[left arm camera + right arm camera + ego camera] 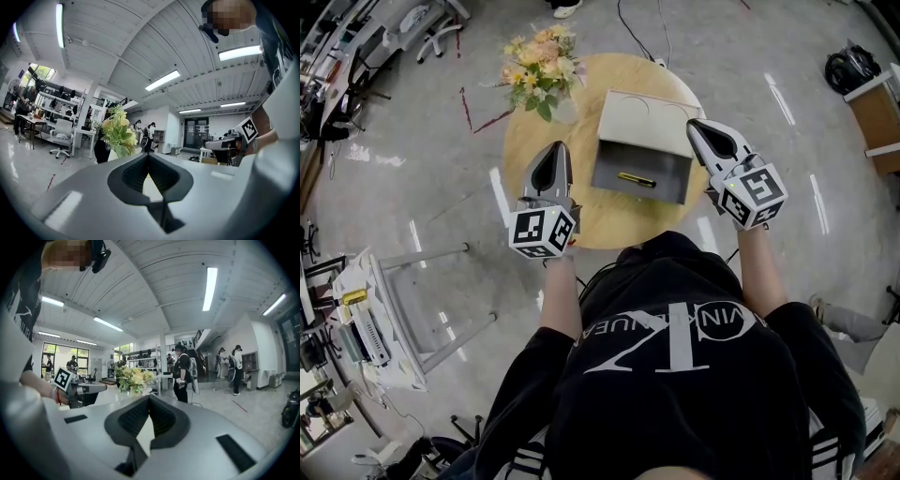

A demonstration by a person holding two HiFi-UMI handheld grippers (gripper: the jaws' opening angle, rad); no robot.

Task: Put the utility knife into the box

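Observation:
A yellow and black utility knife (636,179) lies inside the open grey box (613,183) on the round wooden table (534,141). The box's white lid (645,122) stands open at the far side. My left gripper (555,148) is raised at the box's left, jaws shut and holding nothing. My right gripper (697,126) is raised at the box's right, also shut and holding nothing. In the left gripper view the left gripper (147,156) points level across the room, and the right gripper (149,399) does the same in its own view.
A vase of yellow flowers (540,67) stands at the table's far left, seen also as flowers (116,131) and flowers (133,378). A white stand (403,309) sits on the floor at the left. Several people (183,373) stand in the room beyond.

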